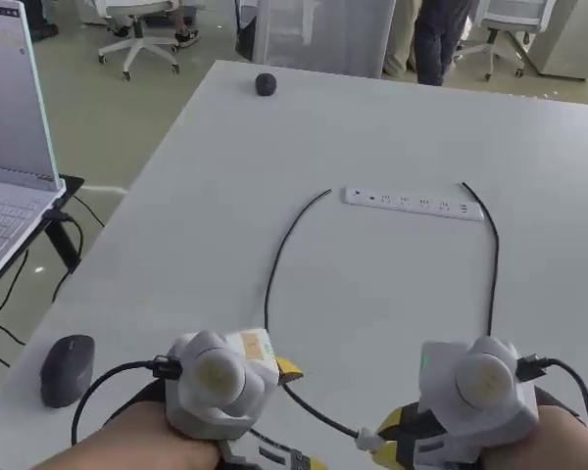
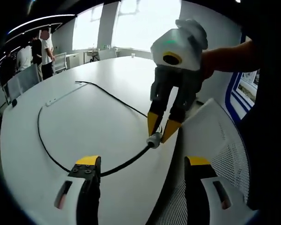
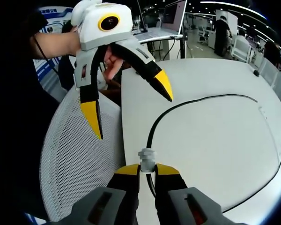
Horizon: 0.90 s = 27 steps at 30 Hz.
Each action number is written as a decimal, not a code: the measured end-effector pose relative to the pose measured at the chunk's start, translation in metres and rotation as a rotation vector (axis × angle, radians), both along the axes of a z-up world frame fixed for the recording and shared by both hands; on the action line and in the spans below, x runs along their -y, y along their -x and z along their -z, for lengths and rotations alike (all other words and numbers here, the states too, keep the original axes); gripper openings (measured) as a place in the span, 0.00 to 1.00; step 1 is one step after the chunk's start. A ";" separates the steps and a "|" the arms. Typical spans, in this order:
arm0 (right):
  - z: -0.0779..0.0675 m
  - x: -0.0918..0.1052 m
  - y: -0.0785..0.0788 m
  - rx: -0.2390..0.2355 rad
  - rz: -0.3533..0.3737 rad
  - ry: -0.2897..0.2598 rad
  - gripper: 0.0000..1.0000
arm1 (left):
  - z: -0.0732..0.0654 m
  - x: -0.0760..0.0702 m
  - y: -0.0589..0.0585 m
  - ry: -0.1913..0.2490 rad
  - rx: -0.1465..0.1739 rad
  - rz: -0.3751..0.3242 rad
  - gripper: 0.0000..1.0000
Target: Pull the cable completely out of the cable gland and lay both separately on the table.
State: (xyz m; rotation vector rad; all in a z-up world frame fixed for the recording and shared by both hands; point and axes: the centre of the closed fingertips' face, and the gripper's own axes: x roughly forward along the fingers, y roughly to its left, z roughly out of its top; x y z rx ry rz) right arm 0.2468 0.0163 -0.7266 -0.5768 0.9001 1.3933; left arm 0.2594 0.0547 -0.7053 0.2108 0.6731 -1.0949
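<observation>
Grips the cable gland [image 3: 147,158] in the right tool [image 3: 147,169], narrow and pinched on the fitting's body, right at the near edge of the table [image 1: 392,117]. Holds the left tool [image 2: 141,161] wide, with nothing in it, hanging close to the cable [image 1: 270,284] just beside the gland but apart from it. Shows the cable threaded through the gland and trailing in a long curve across the table to a loose end near the power strip [image 1: 412,204]. Shows a second black run from the strip's other end back toward the right tool; cannot tell whether part of the same cable.

Reads as the moment before the left tool's grab on the cable. Risks closing off-line and missing so thin a cable, or nipping it too close to the gland, with no room to pull. Could lose the gland from a tip-only pinch under a hard tug, dropping it past the edge onto the white mesh [image 3: 75,154] instead of the table. Might drag the power strip with a whipping far end. Calls for a straight pull along the gland's axis, to avoid binding the cable inside.
</observation>
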 end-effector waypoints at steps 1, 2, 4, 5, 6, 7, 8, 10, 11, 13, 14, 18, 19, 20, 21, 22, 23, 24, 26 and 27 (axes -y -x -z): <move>-0.002 0.001 0.000 0.003 -0.003 -0.001 0.06 | -0.001 0.003 -0.001 0.008 0.000 0.000 0.74; -0.004 0.002 0.000 0.006 -0.007 -0.003 0.06 | -0.004 0.007 -0.003 0.029 -0.004 -0.003 0.73; -0.008 0.003 -0.001 0.019 -0.015 -0.008 0.06 | -0.007 0.012 -0.005 0.063 -0.017 -0.010 0.72; -0.010 0.003 0.000 0.022 -0.019 -0.011 0.06 | -0.008 0.014 -0.006 0.076 -0.022 -0.012 0.70; -0.012 0.004 -0.001 0.030 -0.025 -0.016 0.06 | -0.010 0.017 -0.007 0.092 -0.033 -0.012 0.68; -0.014 0.004 -0.001 0.038 -0.029 -0.020 0.06 | -0.010 0.018 -0.006 0.098 -0.040 -0.007 0.66; -0.017 0.005 0.000 0.042 -0.034 -0.024 0.06 | -0.010 0.020 -0.006 0.105 -0.050 -0.004 0.65; -0.020 0.005 0.000 0.056 -0.042 -0.031 0.06 | -0.010 0.023 -0.006 0.117 -0.061 0.000 0.62; -0.022 0.006 0.001 0.059 -0.049 -0.034 0.06 | -0.012 0.027 -0.005 0.153 -0.090 -0.014 0.61; -0.024 0.007 0.001 0.074 -0.057 -0.038 0.06 | -0.017 0.032 -0.008 0.215 -0.130 -0.042 0.57; -0.024 0.008 0.001 0.079 -0.059 -0.039 0.06 | -0.018 0.033 -0.007 0.227 -0.139 -0.038 0.54; -0.028 0.009 0.001 0.096 -0.071 -0.047 0.06 | -0.013 0.040 -0.003 0.224 -0.165 -0.014 0.43; -0.029 0.009 0.001 0.102 -0.078 -0.046 0.06 | -0.011 0.042 -0.002 0.226 -0.170 -0.006 0.42; -0.029 0.009 0.003 0.104 -0.090 -0.041 0.06 | -0.011 0.045 -0.001 0.238 -0.186 0.002 0.41; -0.028 0.010 0.003 0.110 -0.099 -0.038 0.06 | -0.011 0.047 0.000 0.250 -0.202 0.003 0.40; -0.029 0.010 0.003 0.117 -0.101 -0.035 0.06 | -0.011 0.049 0.001 0.263 -0.232 0.000 0.39; -0.029 0.010 0.004 0.115 -0.103 -0.037 0.06 | -0.013 0.050 0.001 0.274 -0.233 -0.002 0.39; -0.031 0.009 0.004 0.117 -0.106 -0.043 0.06 | -0.015 0.051 0.000 0.286 -0.231 -0.001 0.37; -0.032 0.009 0.004 0.121 -0.110 -0.048 0.06 | -0.016 0.052 0.000 0.296 -0.247 0.004 0.30; -0.031 0.009 0.006 0.122 -0.119 -0.045 0.06 | -0.016 0.052 0.000 0.302 -0.253 0.007 0.27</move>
